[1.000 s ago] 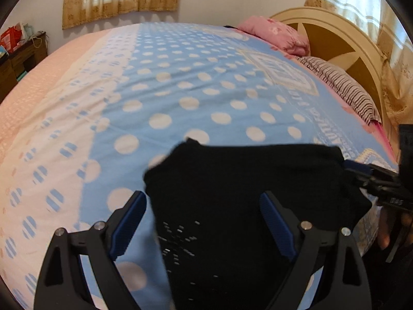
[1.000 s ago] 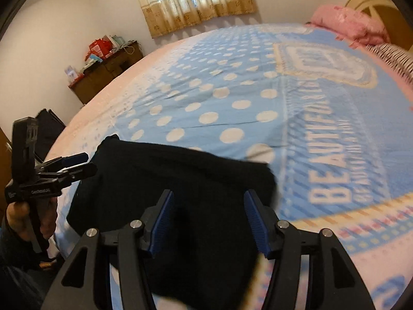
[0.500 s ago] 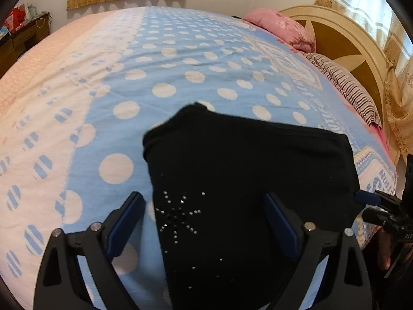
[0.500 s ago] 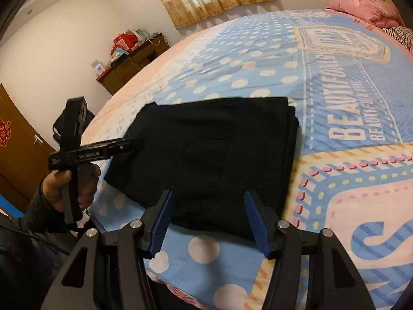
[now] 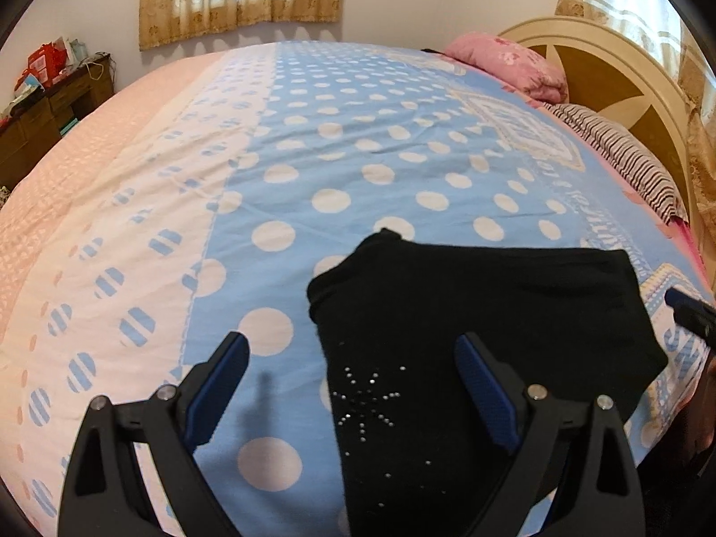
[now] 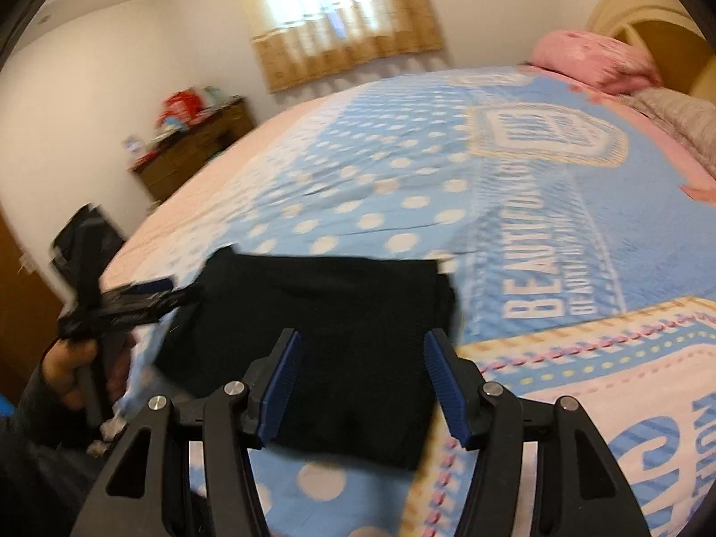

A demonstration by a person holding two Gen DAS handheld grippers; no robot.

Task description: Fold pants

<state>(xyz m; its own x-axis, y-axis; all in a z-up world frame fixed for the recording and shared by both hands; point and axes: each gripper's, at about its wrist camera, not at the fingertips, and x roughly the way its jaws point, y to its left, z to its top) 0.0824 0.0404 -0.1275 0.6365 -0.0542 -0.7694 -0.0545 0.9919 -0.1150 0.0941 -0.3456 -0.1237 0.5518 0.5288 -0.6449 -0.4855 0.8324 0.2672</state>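
Note:
The black pants (image 5: 470,313) lie folded into a compact rectangle on the blue dotted bedspread (image 5: 358,143), near the bed's front edge. A rhinestone star shows on their near part. My left gripper (image 5: 353,385) hovers open just above them, its left finger over bare sheet and its right finger over the cloth. In the right wrist view the pants (image 6: 322,313) lie flat below my right gripper (image 6: 364,385), which is open and grips nothing. A hand (image 6: 67,367) holds the left gripper (image 6: 129,302) at the pants' left corner.
A pink pillow (image 5: 510,67) and a striped pillow (image 5: 626,161) rest against the cream headboard (image 5: 626,44) at the right. A wooden dresser (image 6: 197,147) with clutter stands by the far wall. The bed's near edge runs just under the grippers.
The left gripper slid left, so its left finger now hangs over bare sheet. The right gripper drew back and rose a little. The pants stay flat.

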